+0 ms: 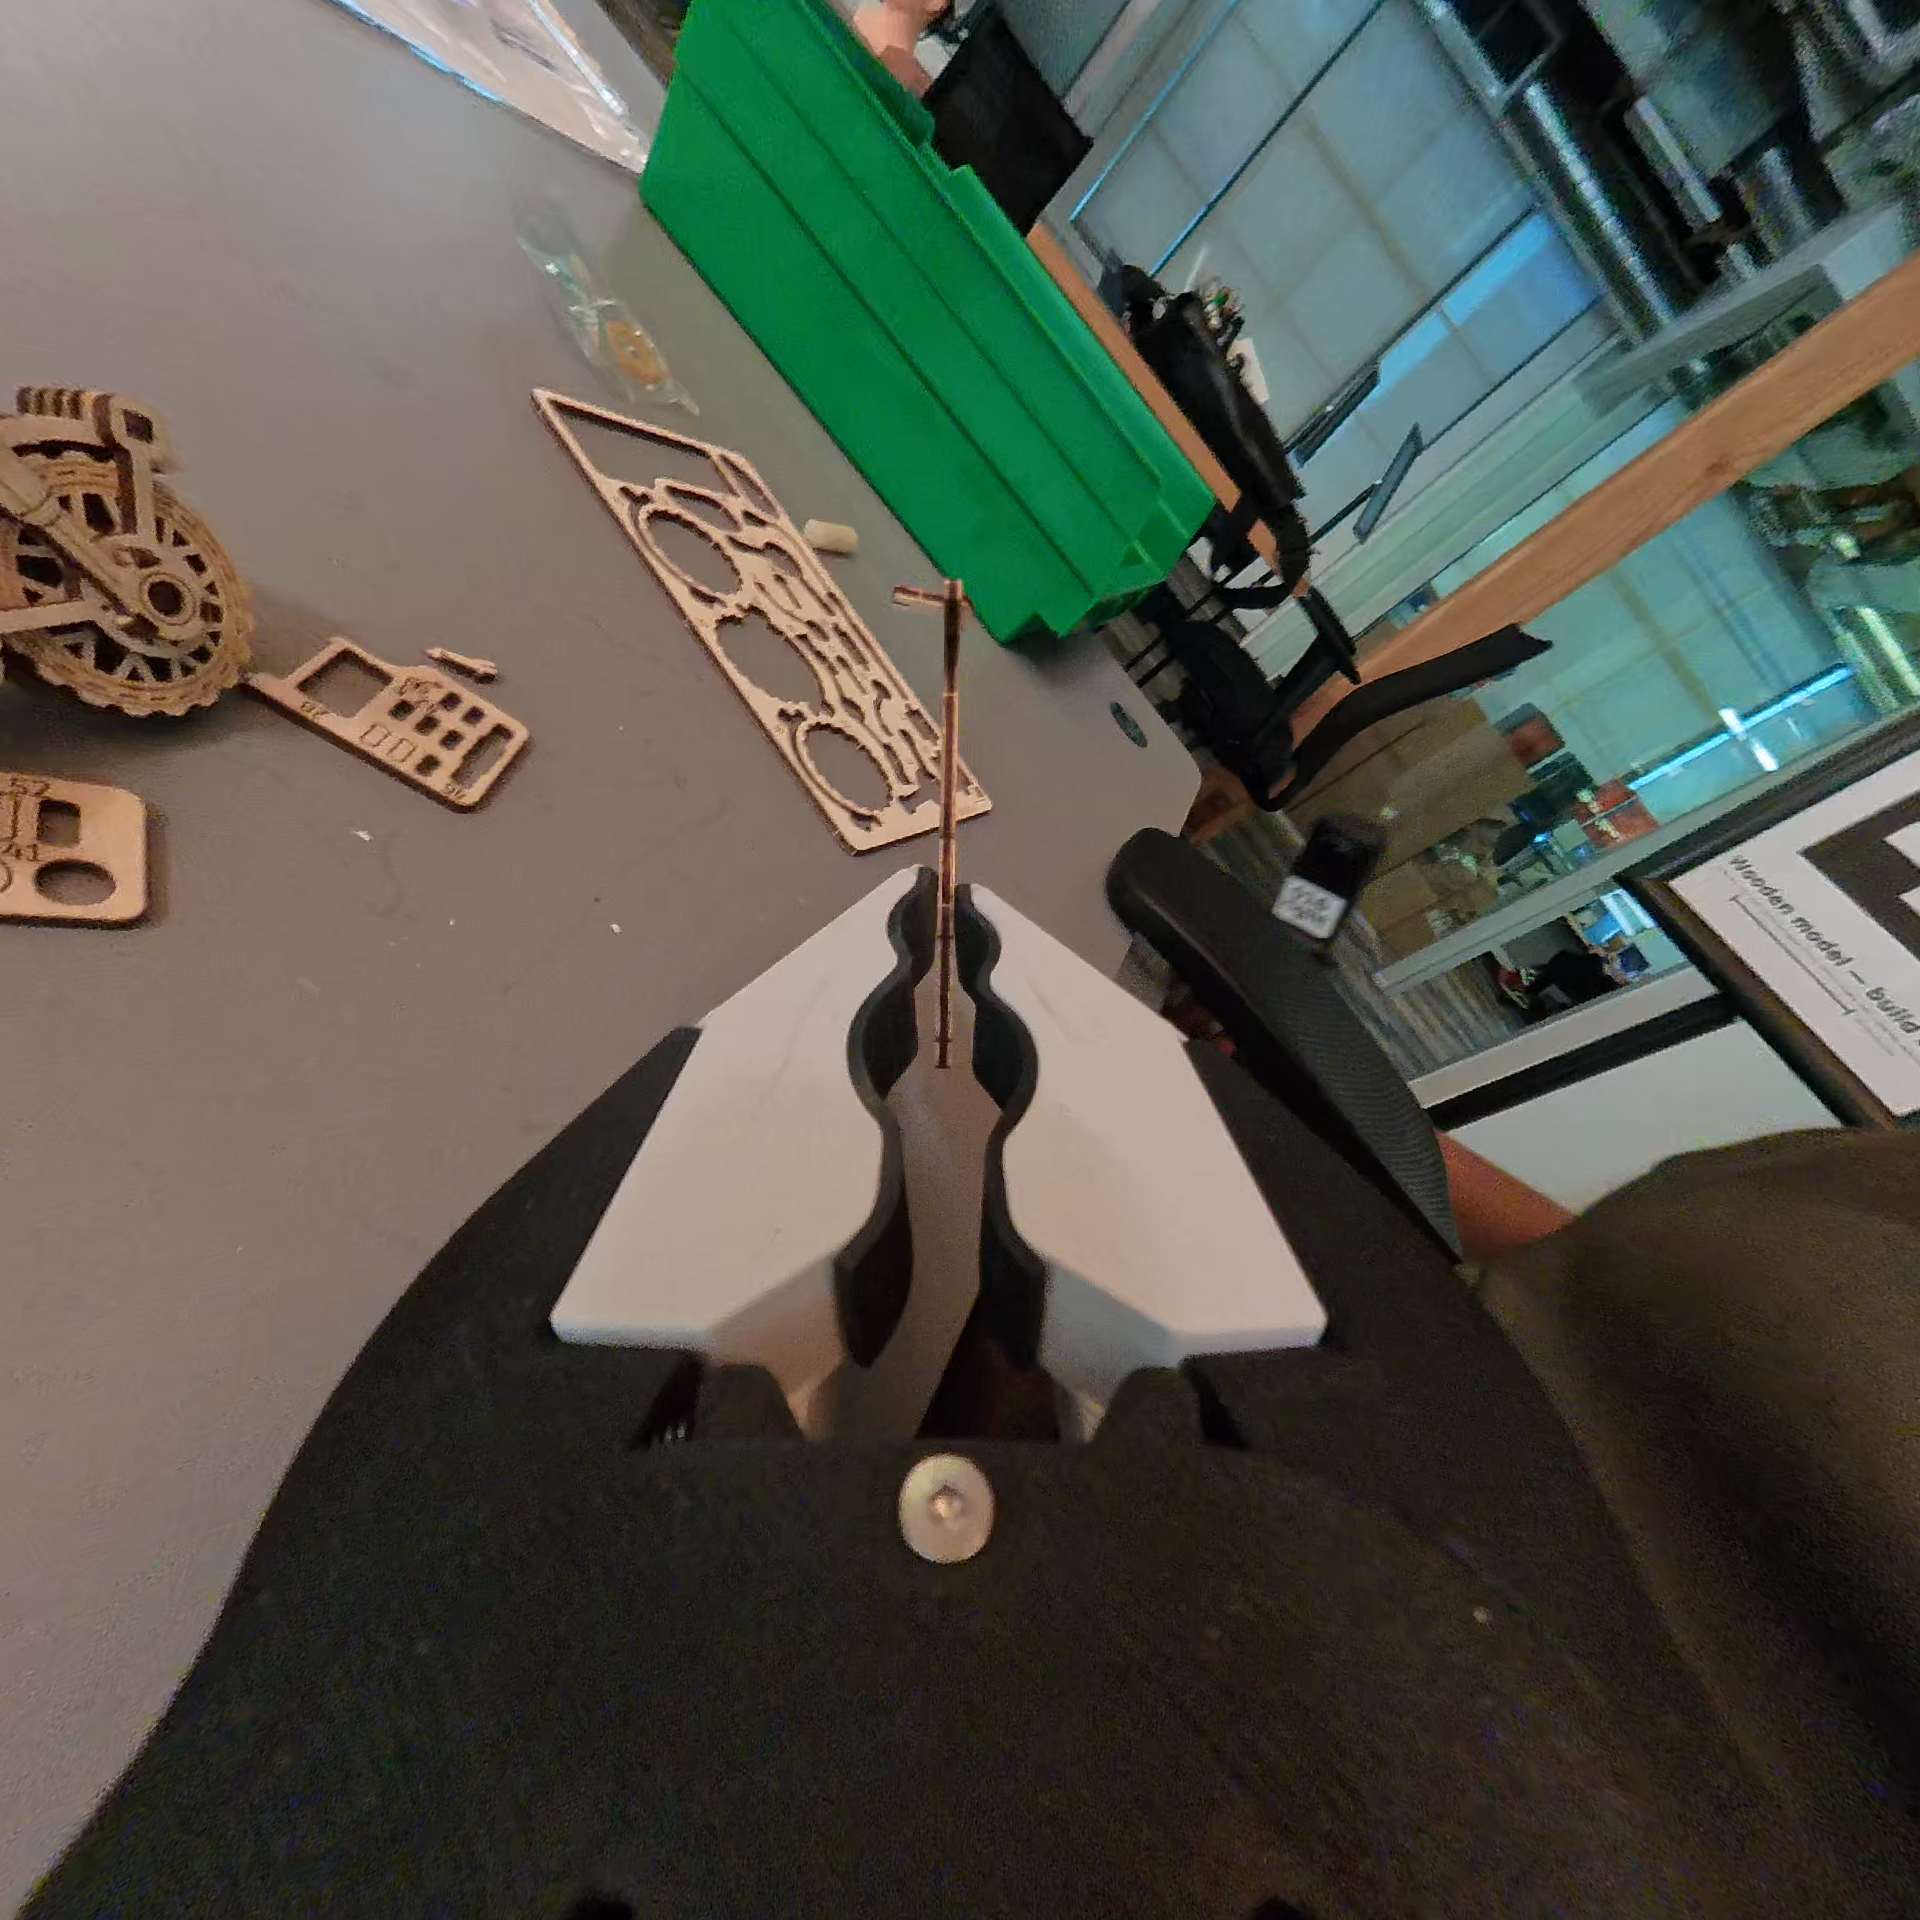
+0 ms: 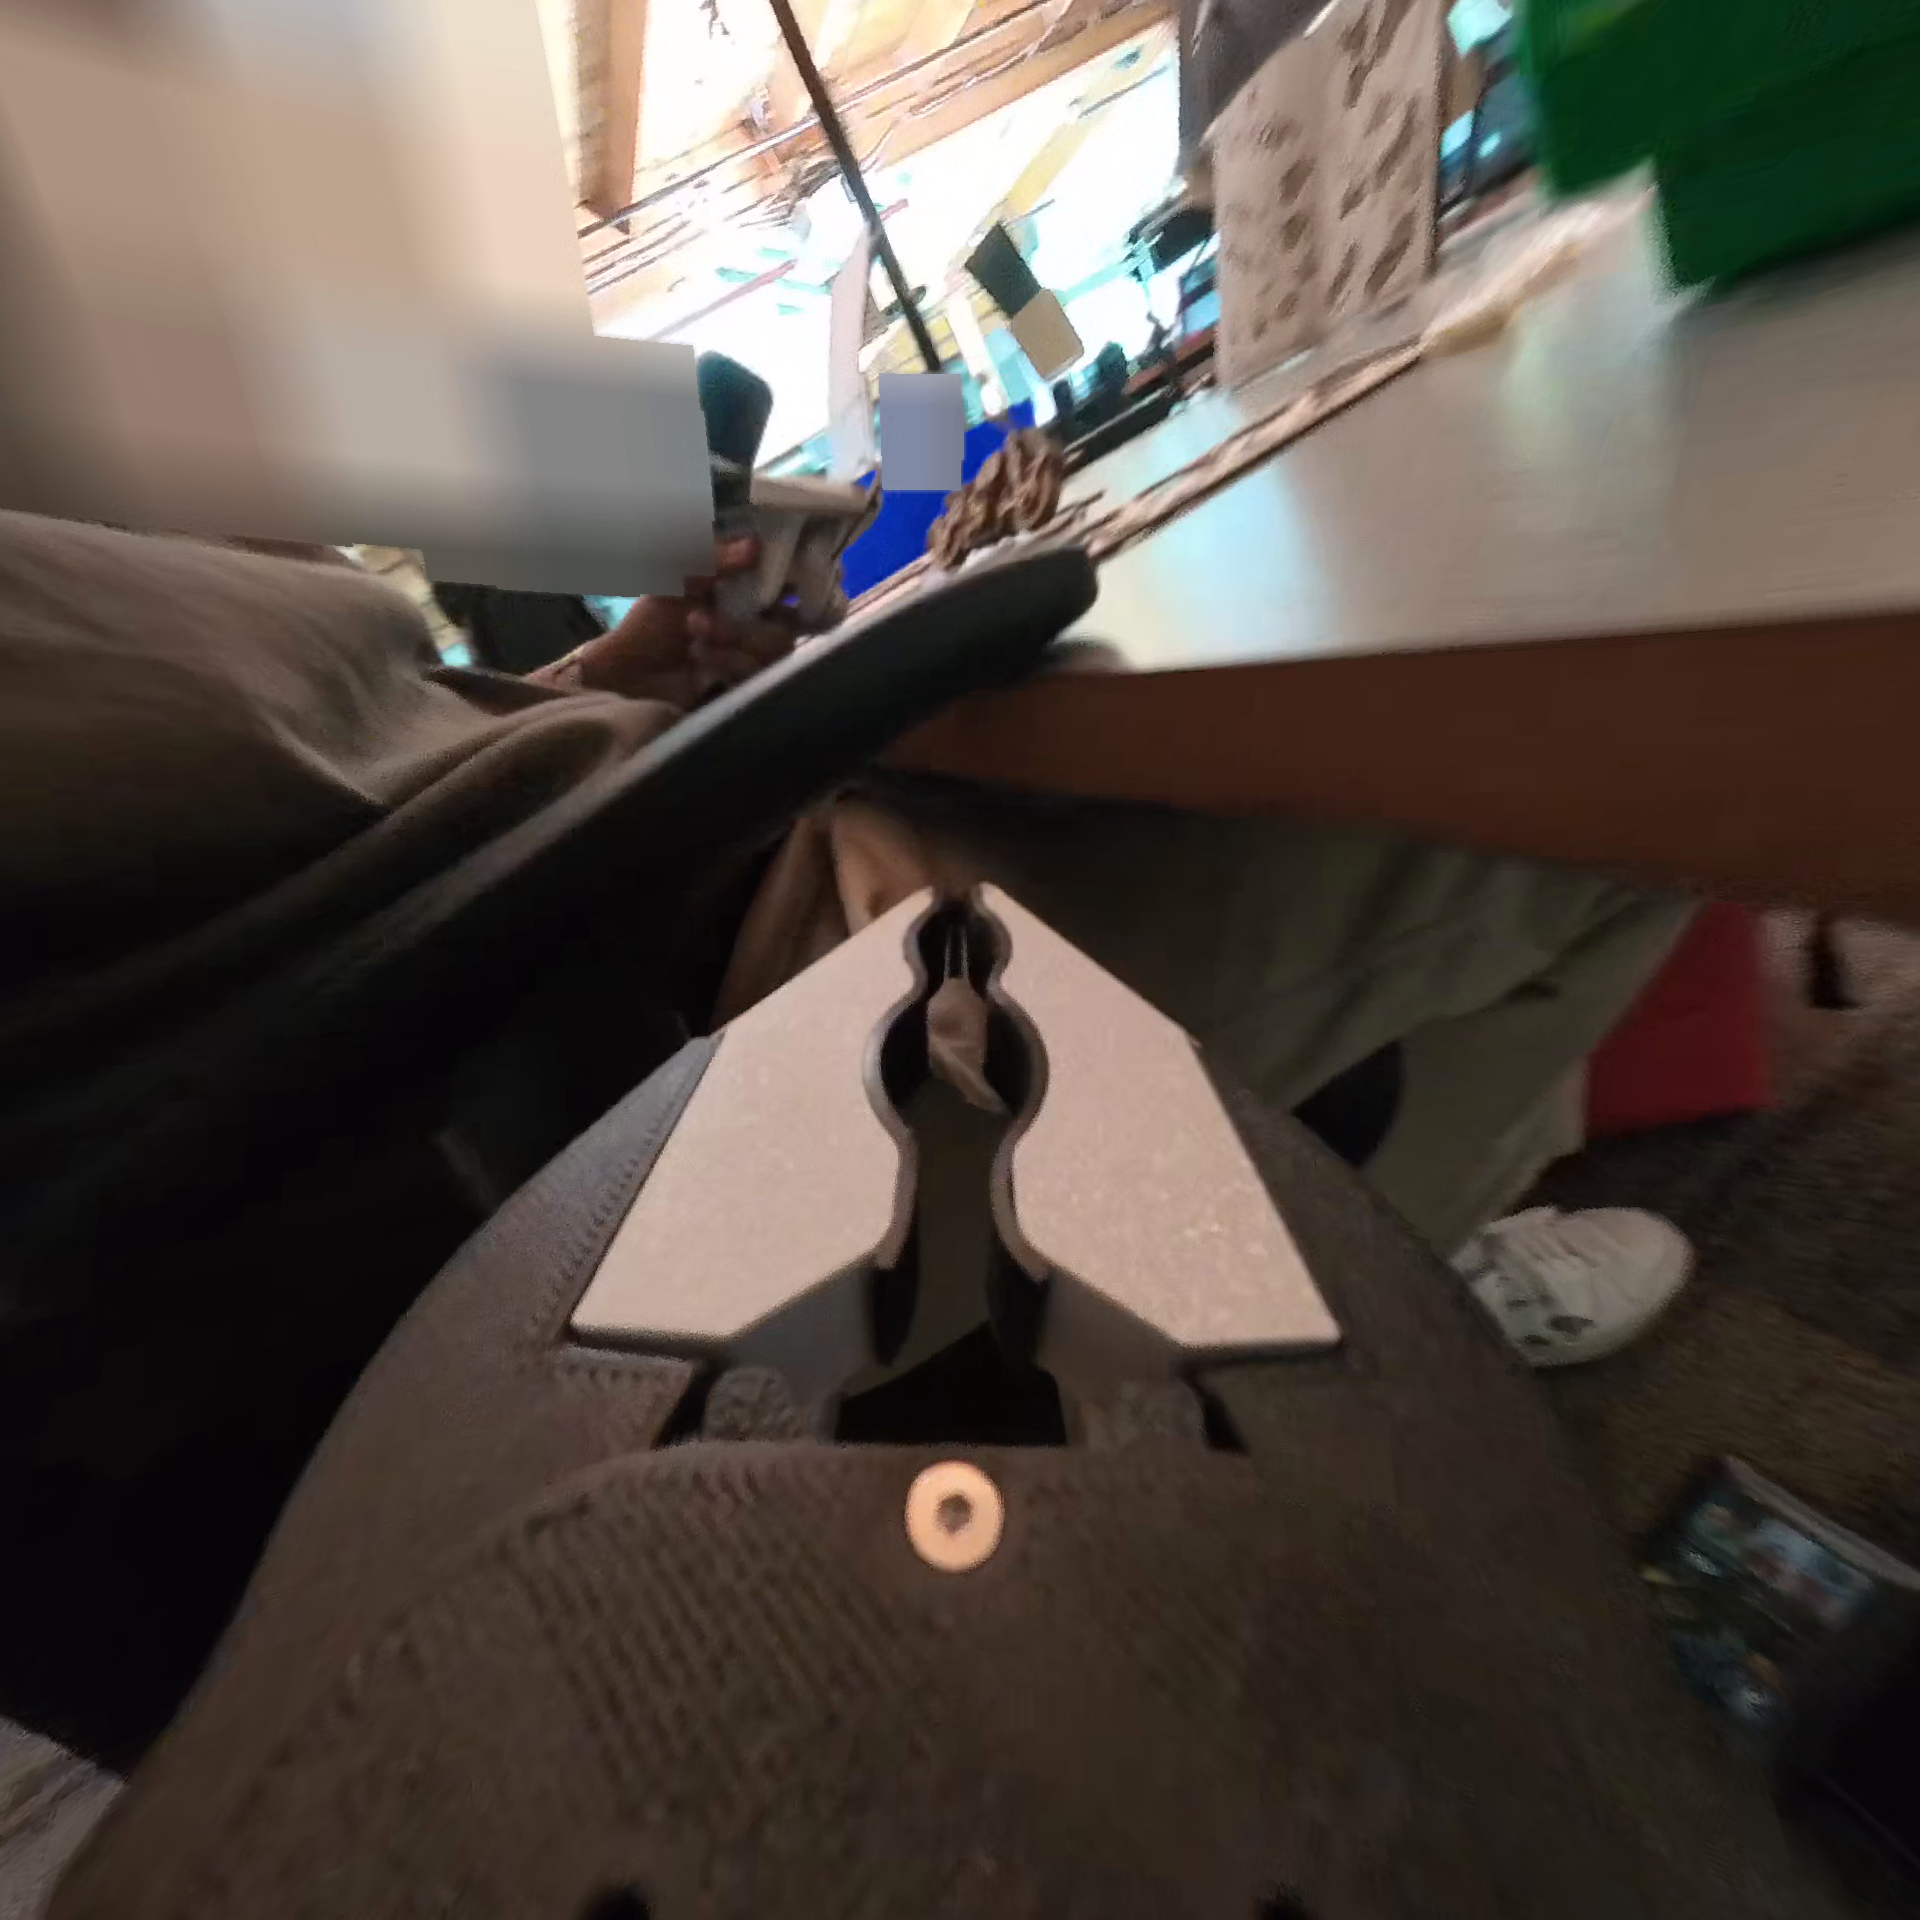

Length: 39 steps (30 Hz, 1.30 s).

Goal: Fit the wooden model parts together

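Nearest the lens in the left wrist view: left gripper (image 1: 945,894), white fingers (image 1: 790,1091) with black wavy pads clamped on a thin flat wooden model part (image 1: 950,748) seen edge-on, standing up past the fingertips with a small crosspiece at its far end. Beyond it on the grey counter (image 1: 312,1039): a punched-out wooden sheet with round gear-shaped holes (image 1: 758,623), a smaller wooden offcut with square holes (image 1: 405,722), another wooden offcut with round holes (image 1: 73,852) at the left edge, and a part-built wooden model with a toothed wheel (image 1: 114,561) far left. Stacked green plastic bins (image 1: 904,322) along the far counter edge; a clear plastic bag (image 1: 608,312) near them.

In the right wrist view: right gripper (image 2: 961,914) held low beside the counter edge, below its top, fingers nearly together; blurred, cannot tell whether anything is pinched. Left gripper visible farther off, above a black chair armrest (image 2: 831,665).
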Available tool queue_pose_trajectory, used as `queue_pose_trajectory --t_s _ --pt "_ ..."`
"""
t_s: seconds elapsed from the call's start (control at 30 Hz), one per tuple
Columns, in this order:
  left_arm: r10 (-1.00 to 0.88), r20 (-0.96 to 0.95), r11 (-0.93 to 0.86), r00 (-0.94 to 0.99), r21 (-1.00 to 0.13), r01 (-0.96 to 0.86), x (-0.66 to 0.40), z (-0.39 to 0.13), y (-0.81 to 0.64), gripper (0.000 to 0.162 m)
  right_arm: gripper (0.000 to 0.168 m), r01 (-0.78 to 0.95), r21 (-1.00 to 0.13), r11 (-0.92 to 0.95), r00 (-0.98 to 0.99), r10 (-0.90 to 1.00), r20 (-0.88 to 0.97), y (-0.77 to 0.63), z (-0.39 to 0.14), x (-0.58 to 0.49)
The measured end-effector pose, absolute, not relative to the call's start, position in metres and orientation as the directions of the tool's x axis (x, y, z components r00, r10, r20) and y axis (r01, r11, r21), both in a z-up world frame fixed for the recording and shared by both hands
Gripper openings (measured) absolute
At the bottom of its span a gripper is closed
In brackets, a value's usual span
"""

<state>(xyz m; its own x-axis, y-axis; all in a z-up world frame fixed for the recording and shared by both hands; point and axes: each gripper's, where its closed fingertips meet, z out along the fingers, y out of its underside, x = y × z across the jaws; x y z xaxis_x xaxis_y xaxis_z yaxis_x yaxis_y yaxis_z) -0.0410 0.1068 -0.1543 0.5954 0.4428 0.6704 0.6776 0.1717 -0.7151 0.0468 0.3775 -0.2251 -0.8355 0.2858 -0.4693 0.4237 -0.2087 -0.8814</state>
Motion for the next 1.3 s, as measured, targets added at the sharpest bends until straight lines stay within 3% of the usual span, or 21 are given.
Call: queue_pose_trajectory --t_s 0.2,0.37,0.43,0.5,0.63,0.8,0.9,1.03,1.17,1.3 --pt "0.585 0.638 0.042 0.500 -0.640 0.767 -0.045 -0.187 0.105 0.000 0.000 0.247 -0.951 -0.184 -0.831 0.465 -0.306 0.411 -0.167 0.017" --pt "0.456 0.727 0.103 0.513 -0.616 0.781 -0.045 -0.167 0.116 0.000 0.001 0.070 -0.987 -0.142 -0.811 0.568 -0.139 0.387 -0.084 -0.025" --pt "0.379 0.781 0.142 0.496 -0.579 0.803 -0.049 -0.157 0.118 0.000 0.001 0.074 -0.987 -0.143 -0.837 0.529 -0.140 0.348 -0.055 -0.044" --pt "0.324 0.812 0.169 0.485 -0.554 0.815 -0.056 -0.148 0.118 0.000 0.000 0.183 -0.975 -0.127 -0.892 0.395 -0.219 0.287 -0.043 -0.055" --pt "0.261 0.823 0.236 0.505 -0.562 0.793 -0.073 -0.130 0.109 0.000 0.001 0.435 -0.900 0.017 -0.892 0.140 -0.429 0.162 -0.060 -0.062" --pt "0.161 0.869 0.402 0.468 -0.491 0.773 -0.080 -0.119 0.075 0.000 0.001 0.646 -0.763 0.009 -0.762 0.040 -0.646 0.084 -0.079 -0.084" --pt "0.078 0.916 0.550 0.393 -0.368 0.750 -0.091 -0.118 0.048 0.000 0.000 0.735 -0.674 -0.075 -0.674 0.022 -0.738 0.068 -0.087 -0.098" --pt "0.026 0.940 0.538 0.340 -0.300 0.787 -0.093 -0.126 0.045 0.000 0.000 0.811 -0.582 -0.055 -0.582 0.022 -0.813 0.053 -0.112 -0.095" --pt "0.088 0.944 0.514 0.319 -0.318 0.797 -0.093 -0.135 0.047 0.000 0.000 0.838 -0.541 0.071 -0.546 0.081 -0.834 0.049 -0.142 -0.085" --pt "0.188 0.914 0.481 0.360 -0.405 0.777 -0.095 -0.138 0.047 0.000 0.001 0.768 -0.563 0.305 -0.634 0.236 -0.737 0.060 -0.178 -0.075"
